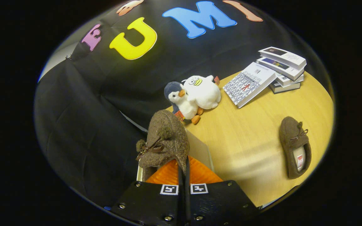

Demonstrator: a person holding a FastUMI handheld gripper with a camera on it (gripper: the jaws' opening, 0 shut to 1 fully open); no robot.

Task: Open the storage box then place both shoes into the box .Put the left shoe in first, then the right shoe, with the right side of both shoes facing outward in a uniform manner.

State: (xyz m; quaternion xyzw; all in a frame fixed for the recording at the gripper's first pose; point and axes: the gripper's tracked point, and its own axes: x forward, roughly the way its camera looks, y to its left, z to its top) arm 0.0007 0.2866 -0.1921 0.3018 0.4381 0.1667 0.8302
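My gripper is shut on the heel rim of a brown fuzzy shoe with a dark bow and pom-poms. The shoe hangs toe-forward just ahead of the fingers, above the storage box, whose pale wall and rim show beneath and to the right of it. The second brown shoe lies on the wooden table far to the right, opening upward, its pale insole showing.
Two plush toys, a penguin and a white duck, sit beyond the held shoe against the black cloth wall. A stack of books, with one book leaning on it, stands at the table's back right.
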